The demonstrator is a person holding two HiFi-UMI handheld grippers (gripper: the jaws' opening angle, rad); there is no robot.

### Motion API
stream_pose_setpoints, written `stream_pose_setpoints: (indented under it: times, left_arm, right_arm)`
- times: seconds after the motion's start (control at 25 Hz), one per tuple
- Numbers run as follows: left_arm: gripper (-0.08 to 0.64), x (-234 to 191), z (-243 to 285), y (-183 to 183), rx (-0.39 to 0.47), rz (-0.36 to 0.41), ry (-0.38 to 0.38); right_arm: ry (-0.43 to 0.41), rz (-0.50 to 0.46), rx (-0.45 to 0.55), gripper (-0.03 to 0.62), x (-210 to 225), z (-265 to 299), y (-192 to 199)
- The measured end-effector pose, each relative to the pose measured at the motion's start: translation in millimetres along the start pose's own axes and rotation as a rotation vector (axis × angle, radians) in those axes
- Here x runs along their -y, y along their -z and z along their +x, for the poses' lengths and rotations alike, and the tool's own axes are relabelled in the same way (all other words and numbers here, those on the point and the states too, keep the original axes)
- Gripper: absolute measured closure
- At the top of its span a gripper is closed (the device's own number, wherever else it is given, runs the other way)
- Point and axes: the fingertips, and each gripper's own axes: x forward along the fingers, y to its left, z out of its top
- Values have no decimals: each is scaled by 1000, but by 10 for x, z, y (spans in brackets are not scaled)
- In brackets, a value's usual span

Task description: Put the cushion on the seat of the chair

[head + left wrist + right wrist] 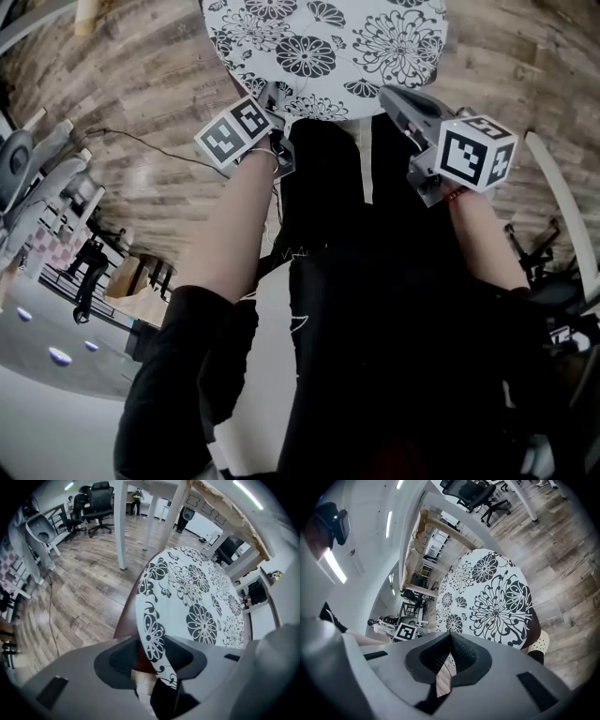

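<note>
Grey left gripper (152, 658) stands at the near-left rim of the cushion (328, 42), its fingers released: they are spread, the printed rim runs between them, and a gap shows beside the left one. Its bare forearm (234, 225) reaches forward from the body and the gripper tips steeply down onto that rim. The round cushion, white with black flowers, lies flat on the dark brown seat (127, 616), whose edge peeks out at the cushion's left side and again at its right, so it looks about centred over the wooden floor (122, 75). At the near-right rim the right gripper (450, 641) comes in at a shallower slant, forearm (483, 244) stretched alongside the black trouser legs; its fingers are clenched tip to tip, and a scrap of the print shows between them, so I judge they pinch the cushion's rim. The placing seems nearly done. To finish well, the right fingers should let go before either hand pulls back, and both should lift off the rim rather than drag it, which would slide the cushion off centre.
</note>
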Motion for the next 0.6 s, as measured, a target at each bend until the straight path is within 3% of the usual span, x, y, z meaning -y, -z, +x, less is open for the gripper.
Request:
stream_pose_setpoints:
  times: [0.12,0.24,0.36,0.44,0.6]
  left_arm:
    - [217,-226,-137,31,49,-52,-159]
    - [207,-272,-336,48,109,-118,-235]
    - [208,-195,-539,110,175,-189,-158]
    - [209,-150,-697,94,240,-226,-75]
    - [243,-56,-1150,14,380,-256,16]
  right_arm:
    - [-41,-24,-110,577,-33,-127,24]
    - [-49,-81,-182,577,-72,-267,-77]
    - [-39,-131,-177,577,-113,-388,-198]
    - [-49,-140,-136,577,-213,-464,-278]
    - [-37,-176,-41,577,-455,-748,-330]
